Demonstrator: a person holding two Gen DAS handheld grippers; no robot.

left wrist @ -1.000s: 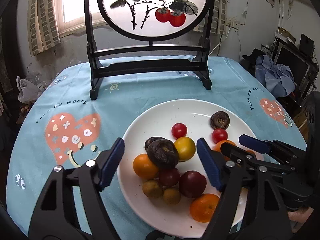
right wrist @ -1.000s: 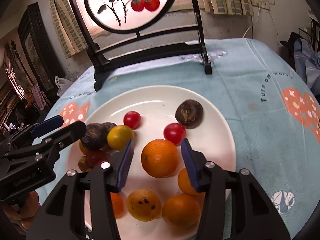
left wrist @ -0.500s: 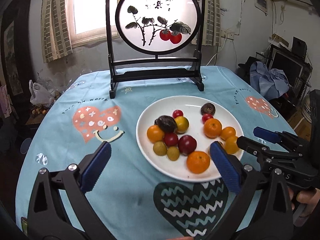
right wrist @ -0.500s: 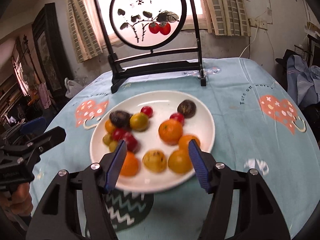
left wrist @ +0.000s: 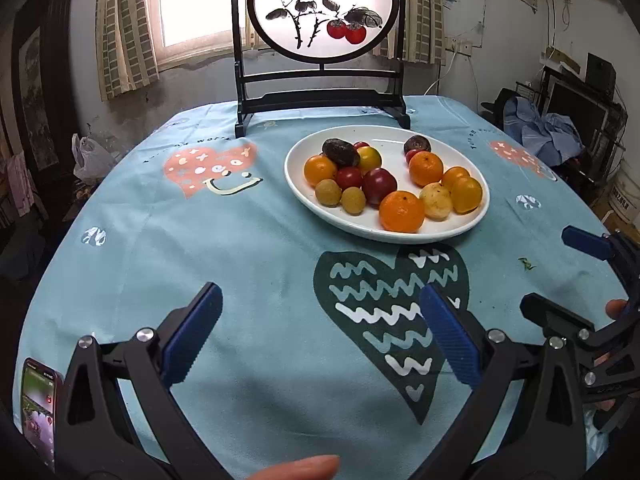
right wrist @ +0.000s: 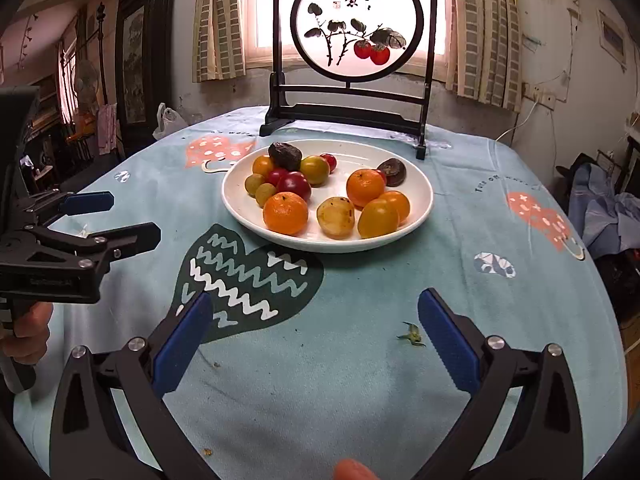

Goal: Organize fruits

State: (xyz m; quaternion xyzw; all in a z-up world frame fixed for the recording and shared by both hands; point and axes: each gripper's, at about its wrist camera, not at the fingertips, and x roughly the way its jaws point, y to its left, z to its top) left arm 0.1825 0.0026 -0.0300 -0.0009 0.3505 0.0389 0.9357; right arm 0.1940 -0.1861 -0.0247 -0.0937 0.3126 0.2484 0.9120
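Observation:
A white plate sits on the teal tablecloth and holds several fruits in two groups: oranges, red tomatoes, small yellow-green fruits and dark wrinkled fruits. My left gripper is open and empty, low over the cloth well in front of the plate. My right gripper is open and empty, also well short of the plate. Each gripper shows at the edge of the other's view.
A black-framed round screen painted with persimmons stands behind the plate. A phone lies at the table's near left edge. A small green stem scrap lies on the cloth. Clutter stands around the table.
Both grippers have pulled back from over the plate toward the near table edge and opened wider. The fruits have not moved in the last half second.

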